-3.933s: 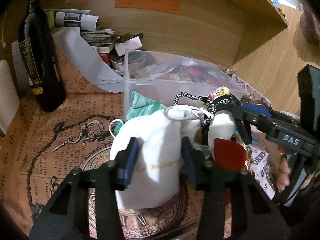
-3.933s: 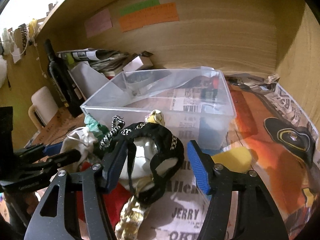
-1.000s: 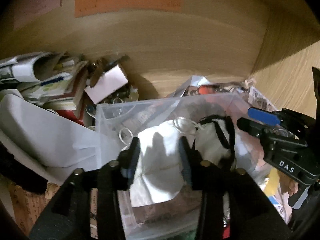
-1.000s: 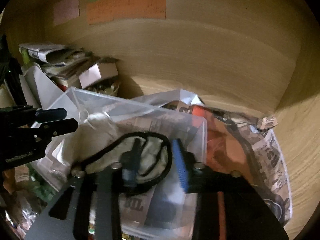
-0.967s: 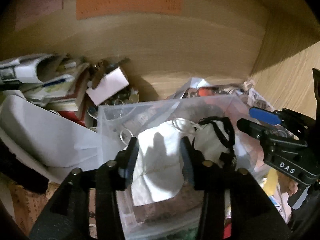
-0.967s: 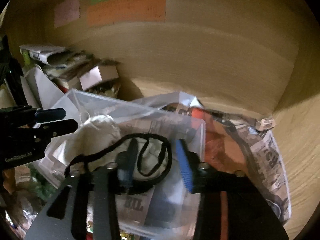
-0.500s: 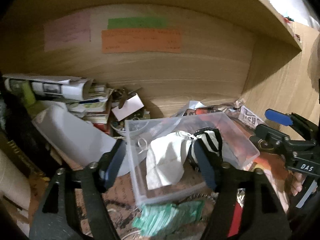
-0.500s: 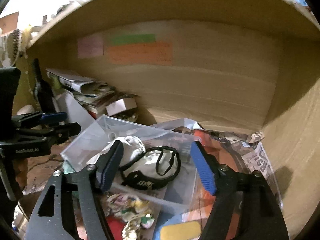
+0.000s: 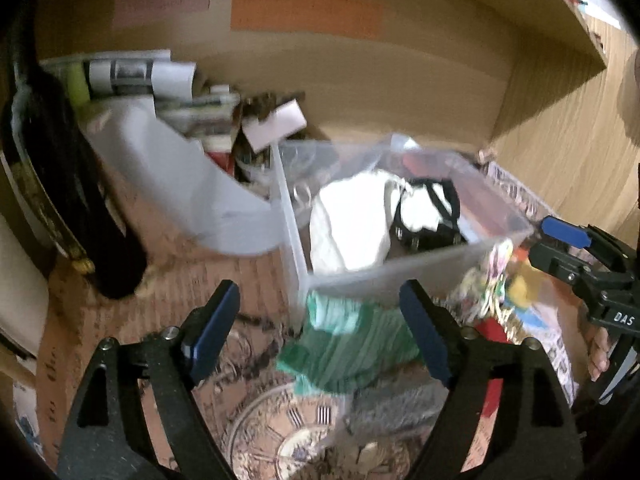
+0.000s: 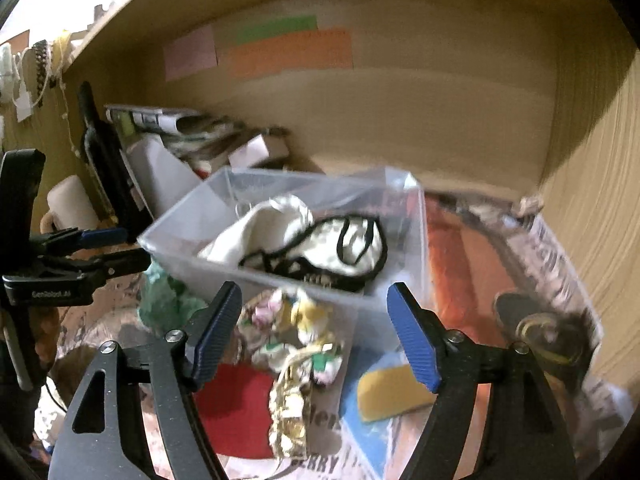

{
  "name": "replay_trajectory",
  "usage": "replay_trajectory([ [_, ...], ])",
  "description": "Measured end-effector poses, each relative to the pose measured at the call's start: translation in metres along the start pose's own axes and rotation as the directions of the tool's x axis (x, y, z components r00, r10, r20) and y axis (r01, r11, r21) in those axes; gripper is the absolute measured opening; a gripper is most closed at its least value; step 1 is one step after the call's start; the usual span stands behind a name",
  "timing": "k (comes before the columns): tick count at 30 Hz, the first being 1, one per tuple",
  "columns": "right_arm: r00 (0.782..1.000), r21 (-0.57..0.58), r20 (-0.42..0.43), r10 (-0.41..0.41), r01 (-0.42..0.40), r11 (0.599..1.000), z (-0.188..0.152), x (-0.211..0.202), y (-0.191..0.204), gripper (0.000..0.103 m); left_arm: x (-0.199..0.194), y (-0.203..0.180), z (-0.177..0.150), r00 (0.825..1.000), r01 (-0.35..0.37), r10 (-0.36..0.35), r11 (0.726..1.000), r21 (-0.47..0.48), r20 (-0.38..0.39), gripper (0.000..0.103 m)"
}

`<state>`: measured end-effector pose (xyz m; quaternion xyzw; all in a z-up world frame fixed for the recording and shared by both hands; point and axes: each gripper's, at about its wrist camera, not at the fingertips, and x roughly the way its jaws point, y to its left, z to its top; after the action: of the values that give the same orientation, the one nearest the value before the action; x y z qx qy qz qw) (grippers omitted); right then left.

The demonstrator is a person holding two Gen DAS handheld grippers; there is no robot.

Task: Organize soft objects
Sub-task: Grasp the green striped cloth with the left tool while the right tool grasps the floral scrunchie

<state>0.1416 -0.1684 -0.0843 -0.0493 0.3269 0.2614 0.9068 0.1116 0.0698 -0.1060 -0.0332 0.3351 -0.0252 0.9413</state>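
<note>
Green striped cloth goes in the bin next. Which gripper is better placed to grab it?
Left. The left gripper is open with the green striped cloth directly between its fingers. The right gripper is open over the floral fabric.

A light wooden back wall (image 10: pixel 400 112) closes off the alcove, with a wooden side panel (image 10: pixel 600 184) on the right and a curved wooden shelf edge (image 9: pixel 560 4) overhead. 3 paper notes are stuck on the back wall: a pink one (image 10: pixel 190 57), a green strip (image 10: pixel 276 28) and an orange rectangle (image 10: pixel 292 54) just below it. Bright daylight shows beyond the shelf's upper left corner; the alcove itself is dim.
</note>
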Motion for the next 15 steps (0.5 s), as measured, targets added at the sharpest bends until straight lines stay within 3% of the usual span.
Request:
replay_trajectory([
  [11, 0.991, 0.025, -0.129, 0.018, -0.014, 1.0, -0.02, 0.04, -0.001, 0.071, 0.037, -0.001, -0.027, 0.989, 0.061, -0.062, 0.998, -0.016, -0.133, 0.082],
  [13, 0.99, 0.036, -0.14, 0.029, -0.025, 0.999, -0.022, 0.044, -0.002, 0.064, 0.042, -0.001, -0.028, 0.987, 0.069, -0.072, 0.997, -0.022, -0.144, 0.082],
  [15, 0.988, 0.04, -0.146, 0.046, -0.04, 0.998, -0.023, 0.045, -0.002, 0.048, 0.044, -0.001, -0.028, 0.985, 0.087, -0.09, 0.996, -0.026, -0.146, 0.077],
])
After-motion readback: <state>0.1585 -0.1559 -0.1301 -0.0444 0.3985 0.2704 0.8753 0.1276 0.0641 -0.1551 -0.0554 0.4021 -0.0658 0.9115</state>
